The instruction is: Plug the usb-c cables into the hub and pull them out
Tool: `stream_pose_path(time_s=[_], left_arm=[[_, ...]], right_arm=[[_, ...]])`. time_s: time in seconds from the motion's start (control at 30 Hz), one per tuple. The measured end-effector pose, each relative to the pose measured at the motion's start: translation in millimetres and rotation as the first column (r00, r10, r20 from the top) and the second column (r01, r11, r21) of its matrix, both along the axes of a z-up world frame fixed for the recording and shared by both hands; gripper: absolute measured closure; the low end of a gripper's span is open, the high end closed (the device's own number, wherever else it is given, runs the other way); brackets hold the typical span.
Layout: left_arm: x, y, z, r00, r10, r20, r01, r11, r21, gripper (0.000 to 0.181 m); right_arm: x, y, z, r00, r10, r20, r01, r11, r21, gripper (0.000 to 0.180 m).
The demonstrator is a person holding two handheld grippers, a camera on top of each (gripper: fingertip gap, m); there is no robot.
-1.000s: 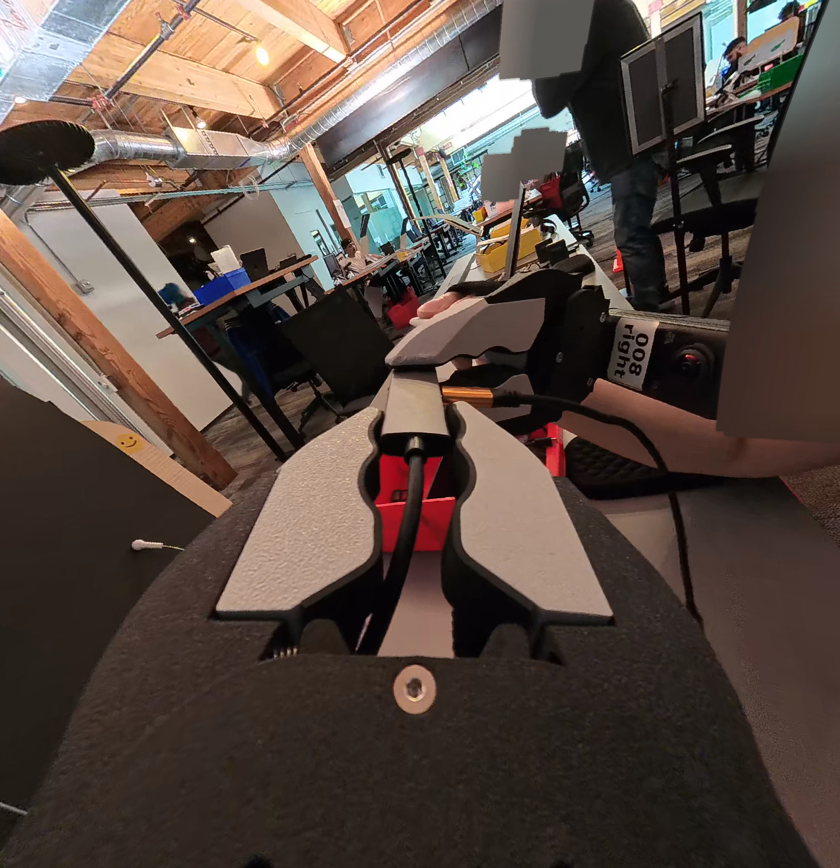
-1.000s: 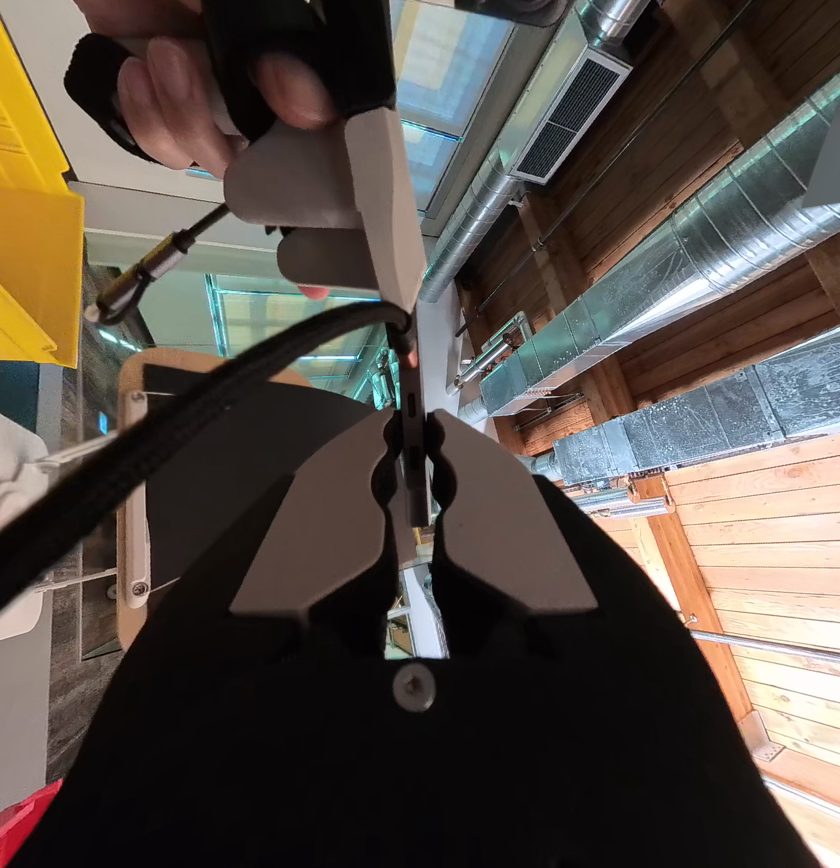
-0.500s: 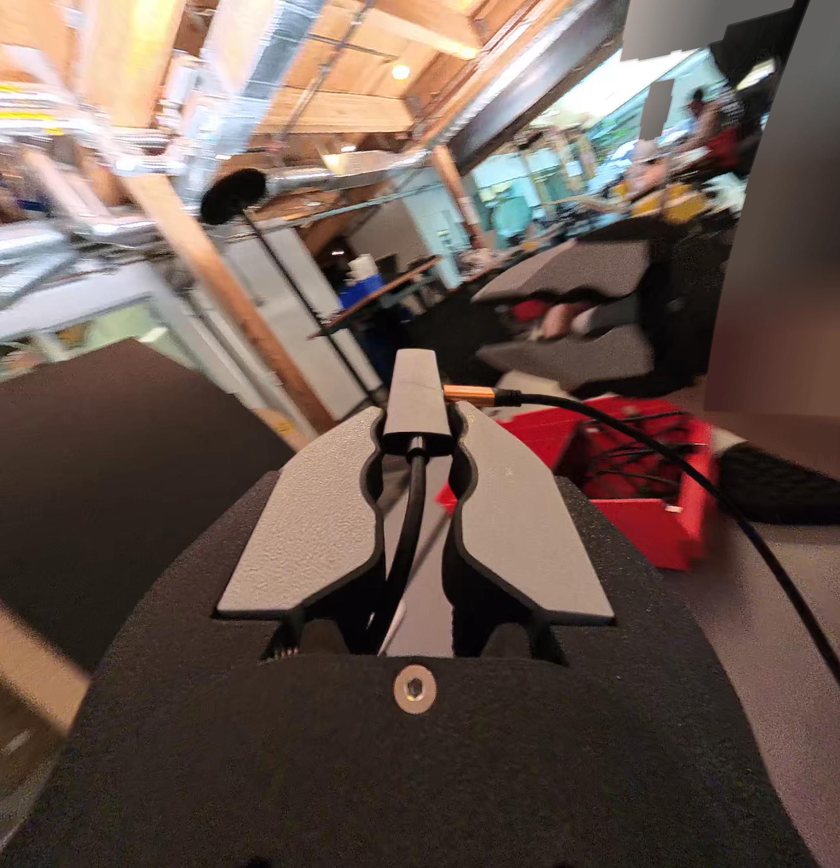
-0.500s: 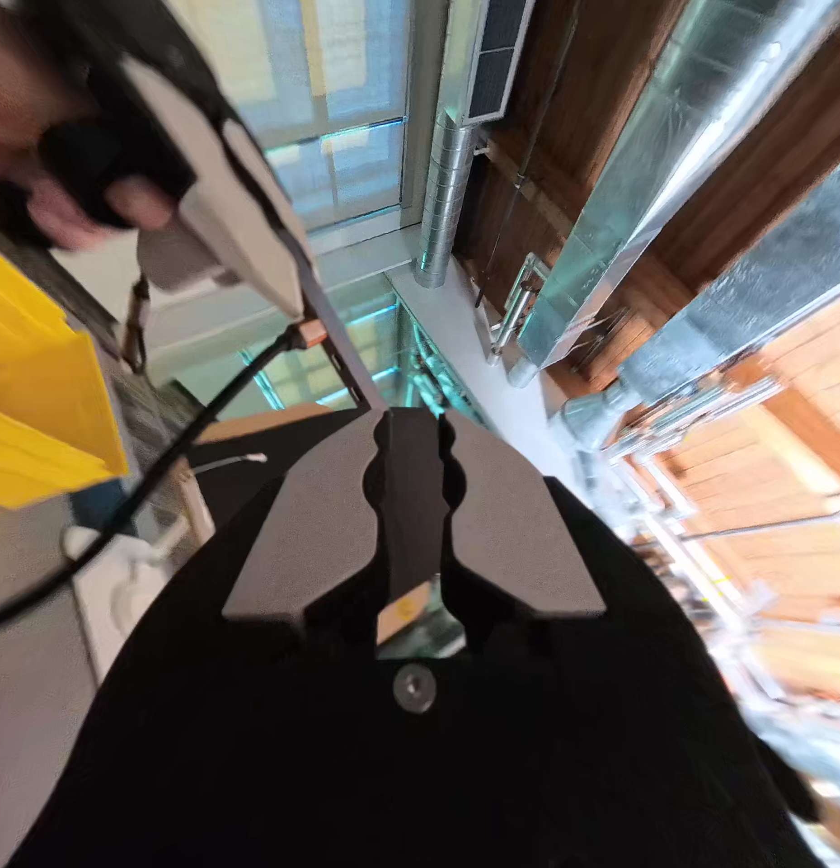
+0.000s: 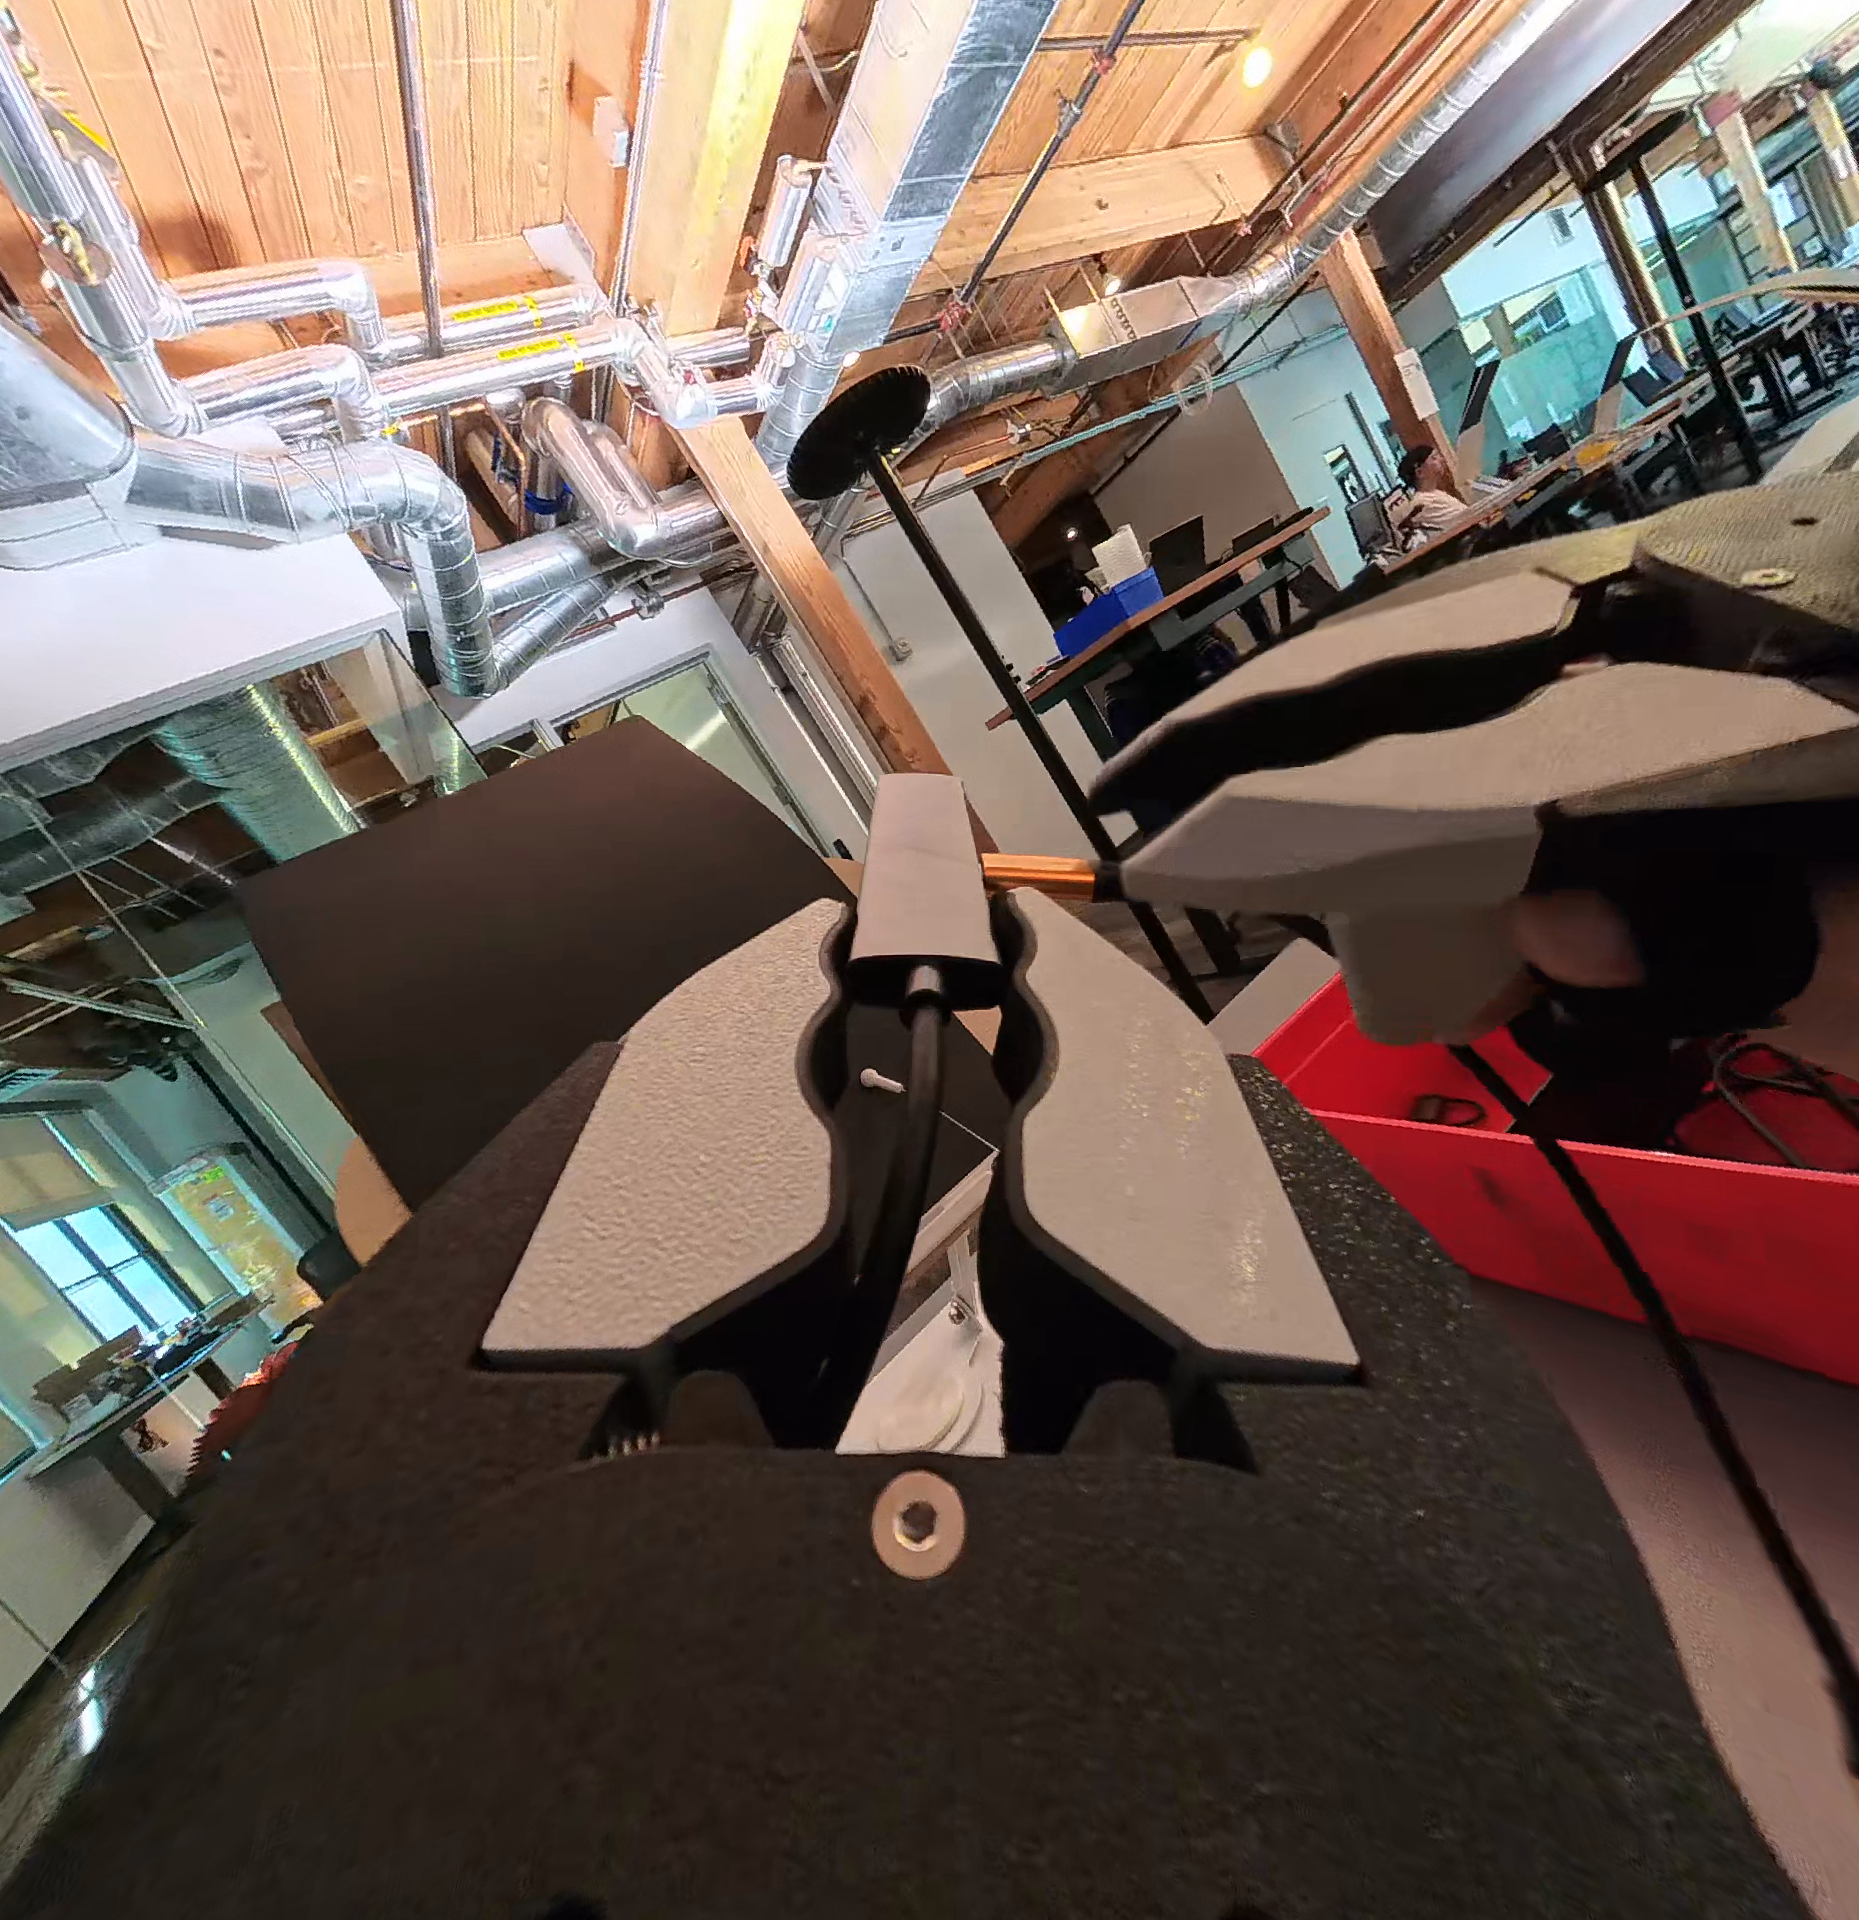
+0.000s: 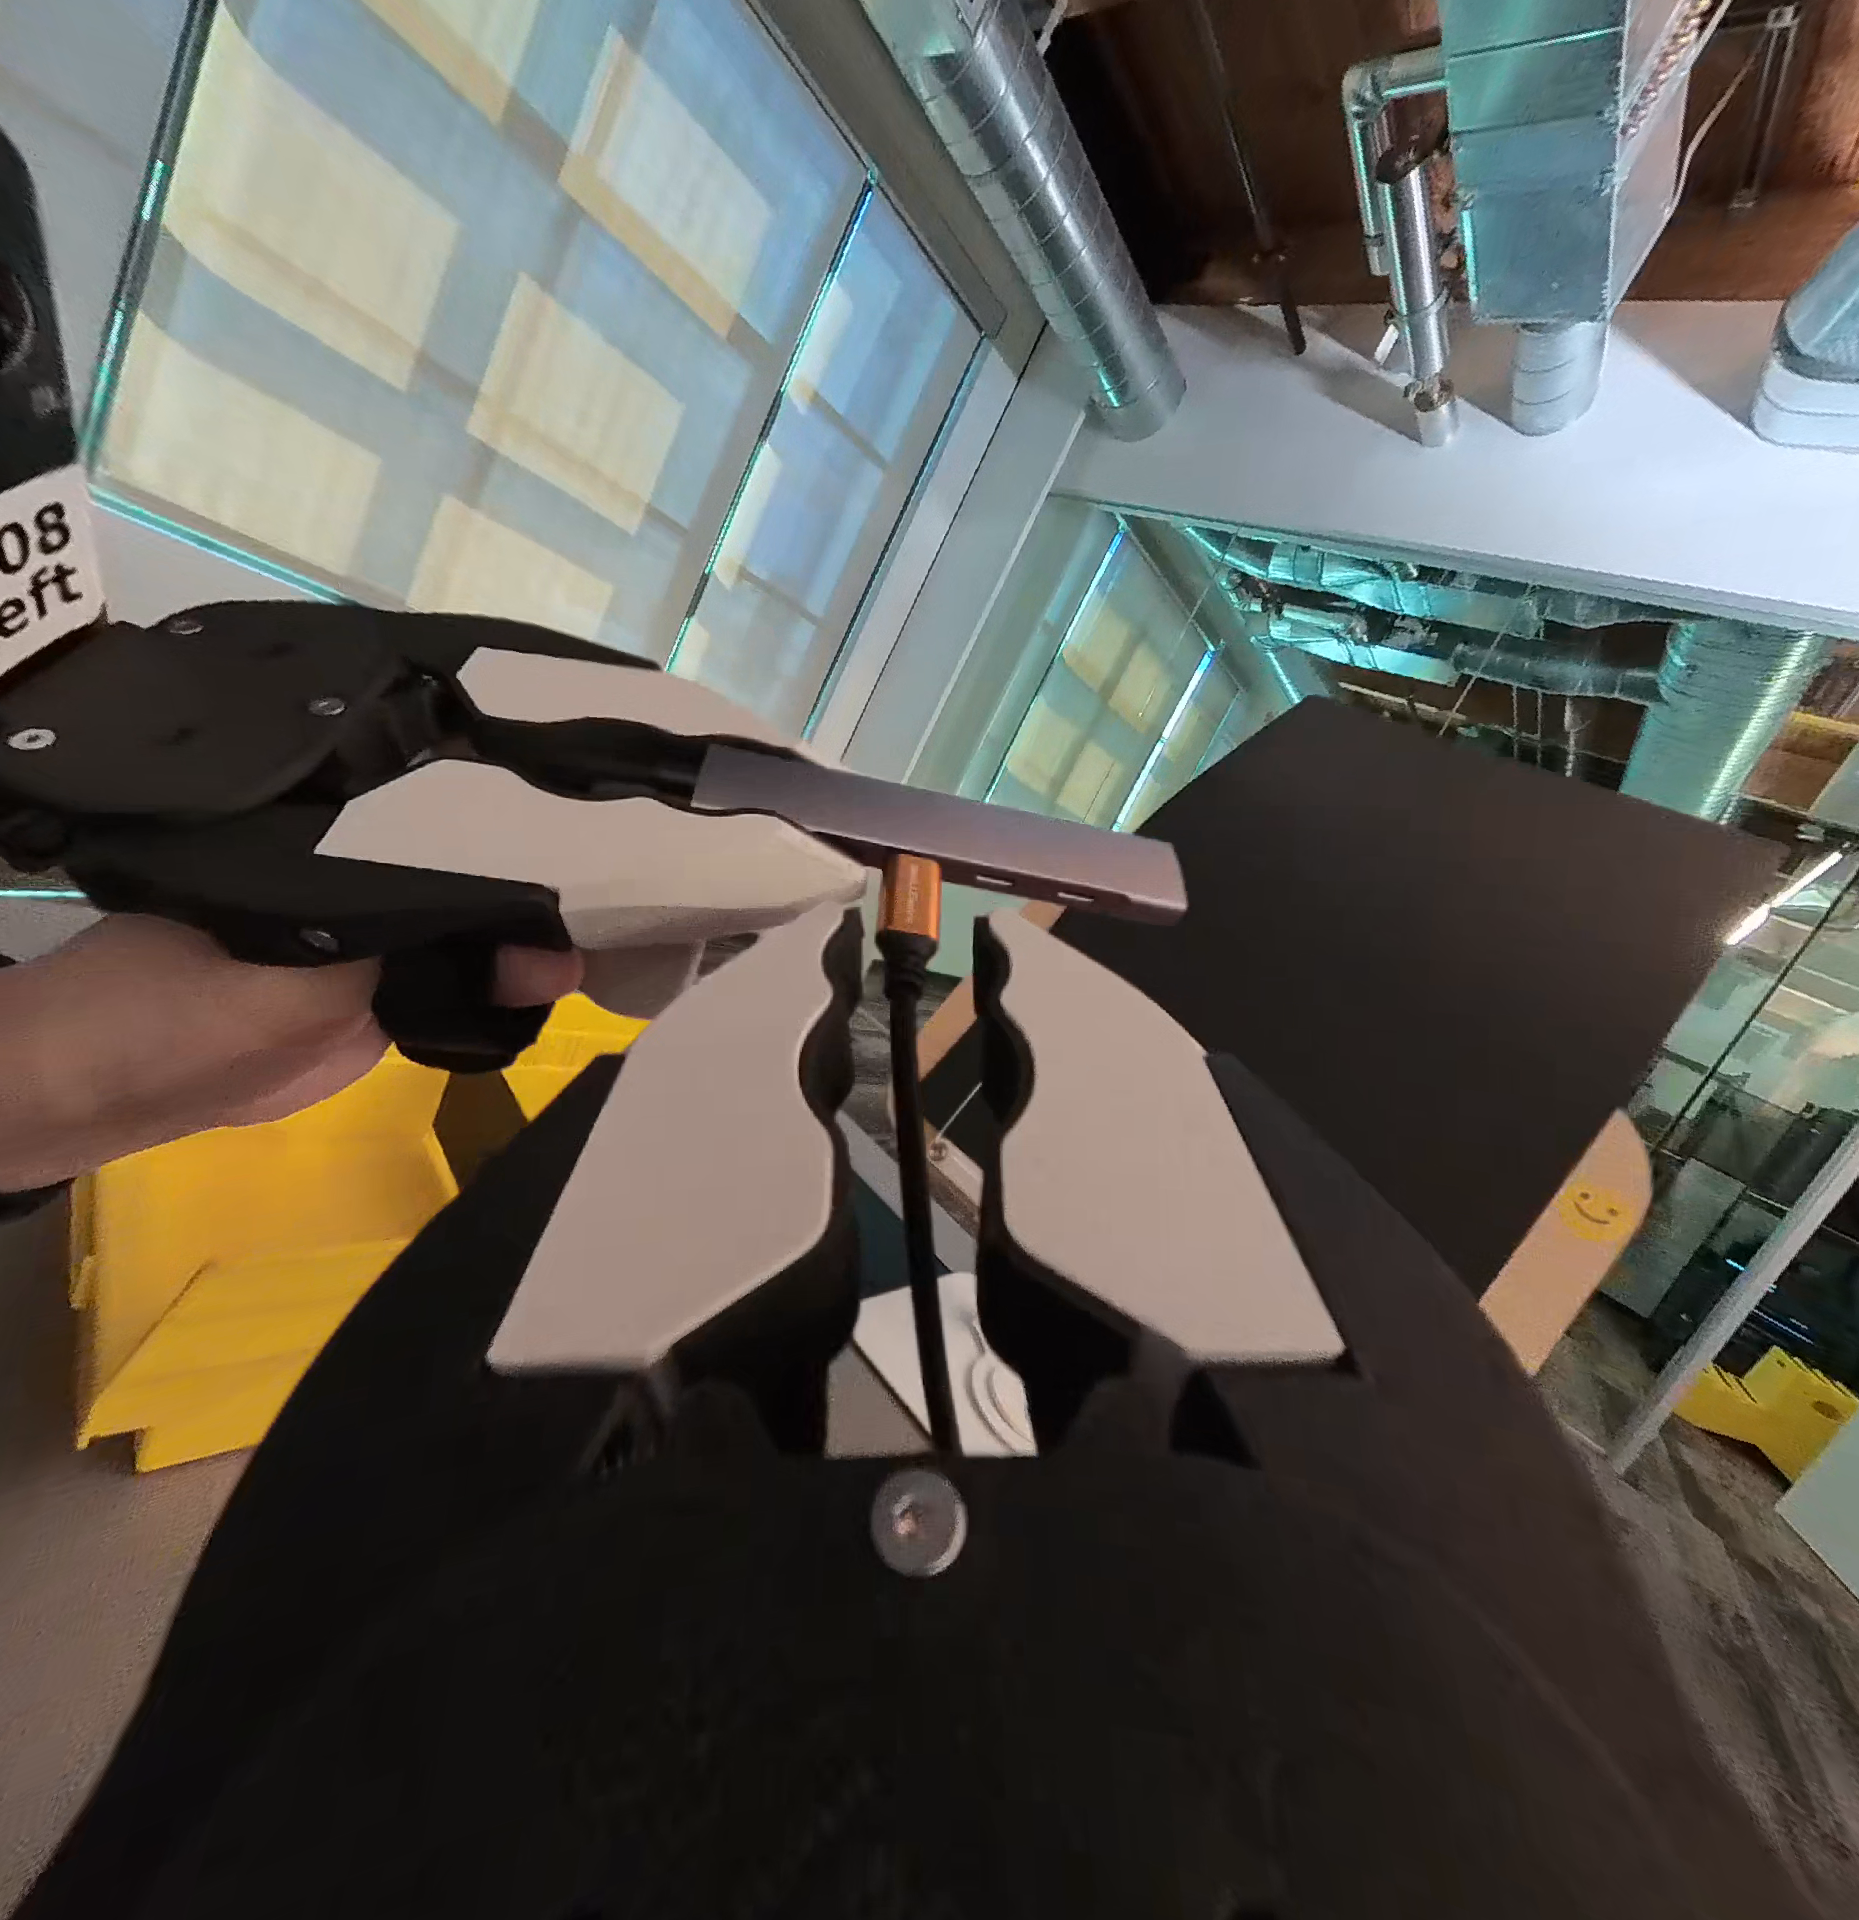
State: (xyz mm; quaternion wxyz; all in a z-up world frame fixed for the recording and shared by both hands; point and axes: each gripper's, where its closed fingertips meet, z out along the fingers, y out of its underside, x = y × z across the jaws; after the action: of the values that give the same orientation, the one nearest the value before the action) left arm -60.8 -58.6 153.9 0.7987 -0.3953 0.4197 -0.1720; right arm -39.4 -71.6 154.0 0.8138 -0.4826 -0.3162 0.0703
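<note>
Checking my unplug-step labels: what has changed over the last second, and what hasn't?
The right gripper, shut a second ago, has opened and swung round; its jaws now straddle the black cable just below the orange USB-C plug, without gripping. The left gripper stays shut on the grey hub, and the plug stays in its side port.

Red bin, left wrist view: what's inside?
Dark cable loops lie in the red bin. The right tool and the hand holding it cover part of the inside; the bottom is hidden.
</note>
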Motion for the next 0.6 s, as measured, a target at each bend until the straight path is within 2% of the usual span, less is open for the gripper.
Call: stream_pose_path(time_s=[0.23,0.33,0.47,0.6], left_arm=[[10.2,-3.0,-6.9,1.000,0.006,0.000,-0.006,1.000,0.016,0.157],[13.6,-7.1,-6.9,1.000,-0.005,0.013,0.005,1.000,0.020,0.157],[15.9,-10.3,-5.9,0.999,-0.031,0.035,0.031,0.999,-0.006,0.157],[16.5,-11.5,-5.3,0.998,-0.044,0.053,0.045,0.999,-0.023,0.157]], right_arm=[[1.6,9.6,-10.6,0.995,-0.001,-0.096,-0.005,0.998,-0.059,0.162],[7.0,8.6,-8.0,0.988,-0.023,-0.153,0.019,0.999,-0.028,0.163],[7.5,3.2,-5.8,0.987,-0.060,-0.149,0.070,0.996,0.062,0.166],[8.1,2.1,-5.4,0.985,-0.069,-0.157,0.082,0.993,0.081,0.166]])
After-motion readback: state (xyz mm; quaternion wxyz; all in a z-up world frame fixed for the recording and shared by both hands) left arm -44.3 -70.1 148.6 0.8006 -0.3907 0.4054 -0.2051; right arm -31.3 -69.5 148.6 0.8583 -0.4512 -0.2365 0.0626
